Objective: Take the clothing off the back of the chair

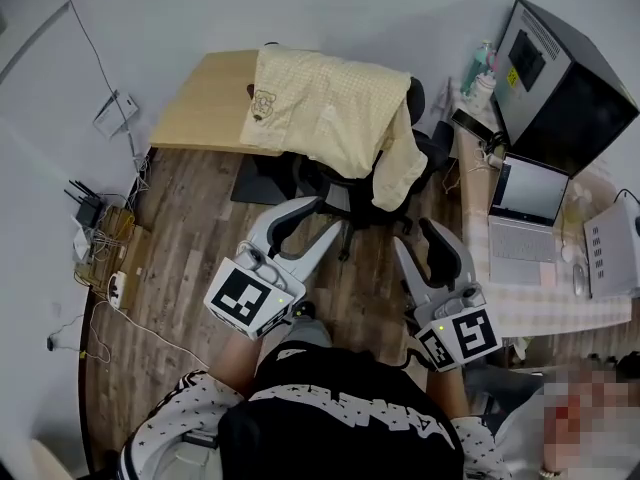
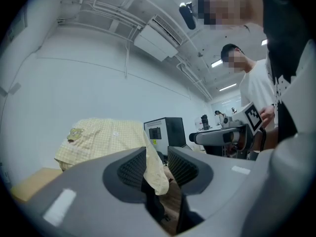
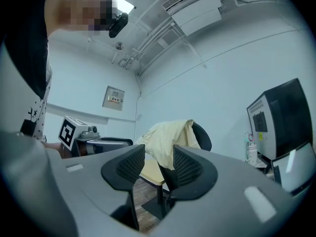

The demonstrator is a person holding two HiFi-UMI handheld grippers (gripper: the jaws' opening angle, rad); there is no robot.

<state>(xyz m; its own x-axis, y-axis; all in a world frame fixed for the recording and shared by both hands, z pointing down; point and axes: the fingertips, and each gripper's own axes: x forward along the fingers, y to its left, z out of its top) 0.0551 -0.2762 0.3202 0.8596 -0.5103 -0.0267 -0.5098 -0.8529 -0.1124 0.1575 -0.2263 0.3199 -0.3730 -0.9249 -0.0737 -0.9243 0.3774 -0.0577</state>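
Ahead of the left claw (image 1: 322,218) and right claw (image 1: 415,234), a black chair (image 1: 335,183) stands on the plank floor (image 1: 190,258), a yellow shirt (image 1: 330,108) draped over its back. Beyond it is a pale worktop (image 1: 205,103). Right of the right claw, a laptop (image 1: 525,208) lies on a cloth-covered worktop (image 1: 530,308).

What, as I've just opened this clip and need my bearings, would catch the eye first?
The pale yellow garment stands out first. It is draped over the back of the black office chair, top centre of the head view, beside a wooden table. Below it, the left gripper and right gripper both point toward the chair, jaws apart and empty. An open laptop sits at right.
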